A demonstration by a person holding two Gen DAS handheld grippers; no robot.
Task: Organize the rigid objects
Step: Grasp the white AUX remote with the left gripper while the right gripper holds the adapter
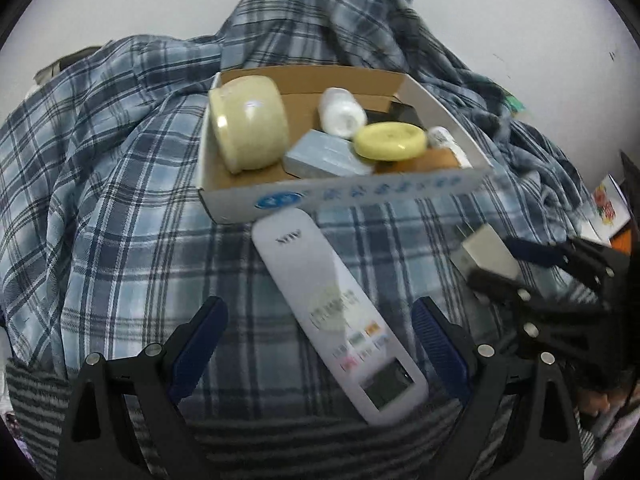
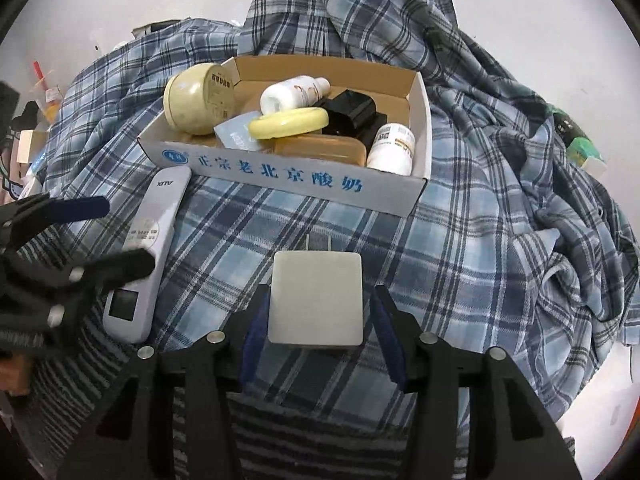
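plaid cloth [image 2: 460,264] | bottles: 2 [image 2: 294,92] (white) | remote: 1 [image 2: 154,236] | charger: 1 [image 2: 316,300]

I count one cardboard box [image 2: 304,184]. Inside it I see two white bottles [image 2: 294,92], one cream jar [image 2: 196,100], one yellow lid [image 2: 288,122], one black plug [image 2: 354,112], one brown bar [image 2: 324,150] and one small grey box [image 2: 236,132]. Outside I see one remote [image 2: 150,240] and one white charger [image 2: 316,298]. I have two grippers.
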